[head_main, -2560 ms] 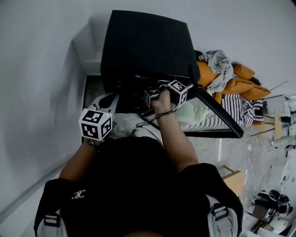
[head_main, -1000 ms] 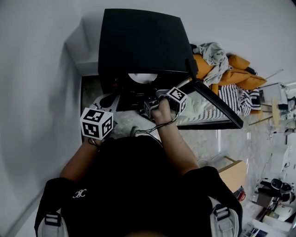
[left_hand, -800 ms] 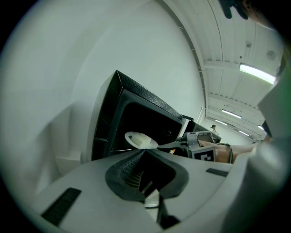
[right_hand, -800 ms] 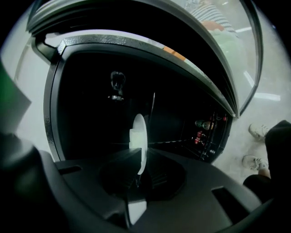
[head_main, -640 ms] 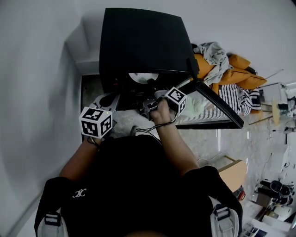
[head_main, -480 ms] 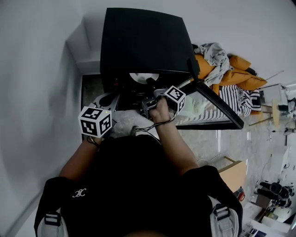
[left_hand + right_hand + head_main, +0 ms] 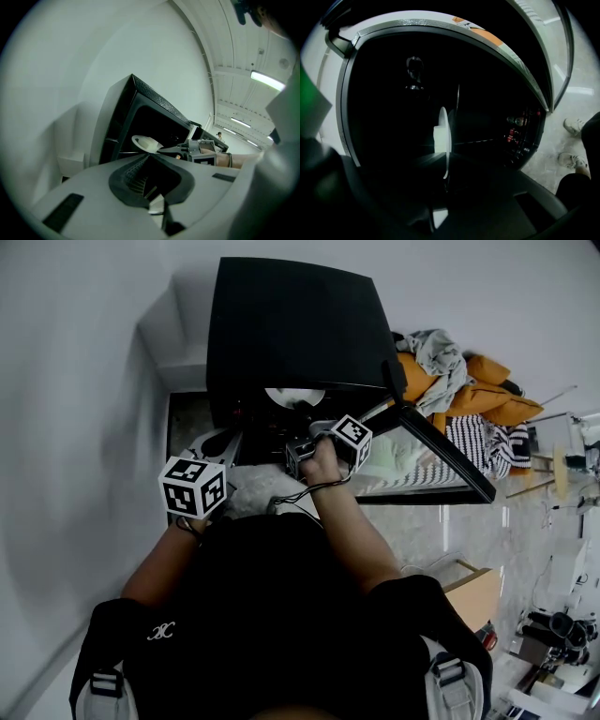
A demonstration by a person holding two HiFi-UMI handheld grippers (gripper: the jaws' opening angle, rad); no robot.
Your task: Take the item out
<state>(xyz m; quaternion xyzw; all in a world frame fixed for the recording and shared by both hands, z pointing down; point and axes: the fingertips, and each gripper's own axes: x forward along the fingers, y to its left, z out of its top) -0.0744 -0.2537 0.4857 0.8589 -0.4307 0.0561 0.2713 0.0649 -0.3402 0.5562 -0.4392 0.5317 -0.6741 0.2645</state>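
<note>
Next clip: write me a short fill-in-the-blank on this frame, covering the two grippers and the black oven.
1. The right gripper is shut on the rim of a white ____.
2. The door of the oven stands ____.
3. The left gripper is shut and holds ____.

Missing words: plate; open; nothing.

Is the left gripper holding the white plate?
No, the left gripper is shut on nothing; the right gripper clamps the white plate by its rim.
</note>
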